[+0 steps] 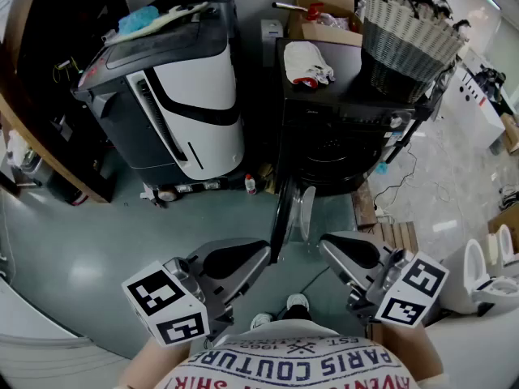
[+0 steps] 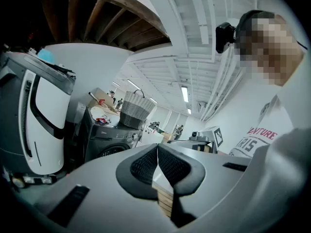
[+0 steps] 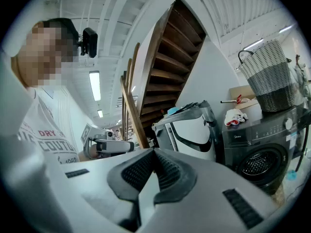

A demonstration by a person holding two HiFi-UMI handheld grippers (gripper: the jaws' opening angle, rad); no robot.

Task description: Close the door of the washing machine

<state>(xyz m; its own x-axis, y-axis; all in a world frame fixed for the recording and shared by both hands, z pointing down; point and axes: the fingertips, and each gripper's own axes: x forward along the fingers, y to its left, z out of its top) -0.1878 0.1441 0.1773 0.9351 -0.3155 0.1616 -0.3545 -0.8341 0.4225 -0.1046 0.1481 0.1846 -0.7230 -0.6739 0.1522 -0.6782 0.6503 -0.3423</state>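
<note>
While both point inward beside the door (image 1: 284, 209), left tool (image 1: 261, 254) and right tool (image 1: 328, 246) sit closed.

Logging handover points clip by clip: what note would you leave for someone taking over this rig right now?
Left gripper: jaws shut, empty.
Right gripper: jaws shut, empty.
Both are held low in front of the washing machine.
The door is open, swung out toward the person, with its edge between the two grippers. I cannot tell whether either gripper touches it.
A basket and a cloth sit on top of the machine.
Done: nothing yet.
Left: push the door shut.
</note>
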